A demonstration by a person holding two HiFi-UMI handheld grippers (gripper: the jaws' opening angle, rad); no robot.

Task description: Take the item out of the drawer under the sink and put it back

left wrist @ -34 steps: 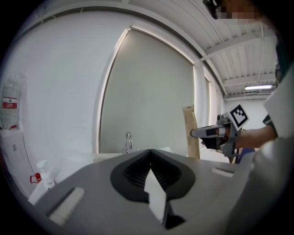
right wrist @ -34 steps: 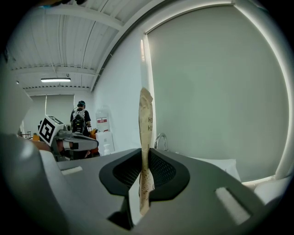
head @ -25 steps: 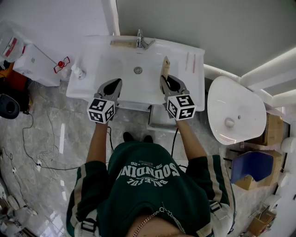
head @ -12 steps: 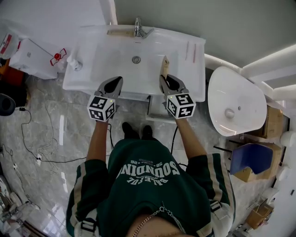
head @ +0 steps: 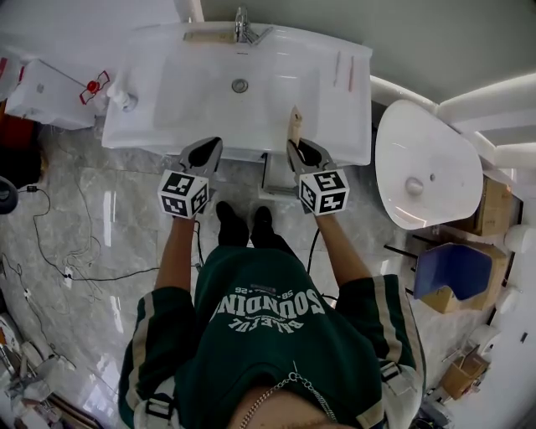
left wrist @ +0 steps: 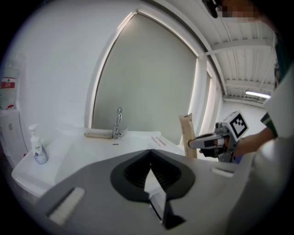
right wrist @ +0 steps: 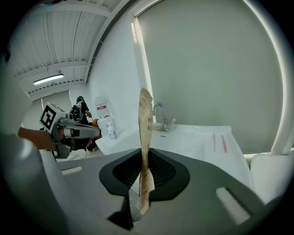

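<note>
Grey marble floor (head: 100, 218) spreads under the person, whose shoes (head: 243, 226) stand just short of the sink unit, close enough to reach under it. Both hands are held out level in front. The left gripper (head: 214, 142) is clenched on nothing, its tips meeting with only air behind them; it looks kept free, probably to deal with the drawer front. The right gripper (head: 295, 144) is clamped on a flat tan packet (head: 295, 126), pinched low down so that most of it stands upright above the jaws, a grip that leaves the long end free to be steered into a narrow slot. Just under the right gripper, a pale box juts out from beneath the sink's near edge; this looks like the drawer (head: 276, 176), left pulled out to receive the packet. So the packet seems to be out and the return not yet done. Beyond lies the white sink (head: 193, 92), with a soap bottle (head: 121, 99) at its left end and the tap (head: 243, 23) at the far edge. A toilet (head: 423, 167) sits to the right.
</note>
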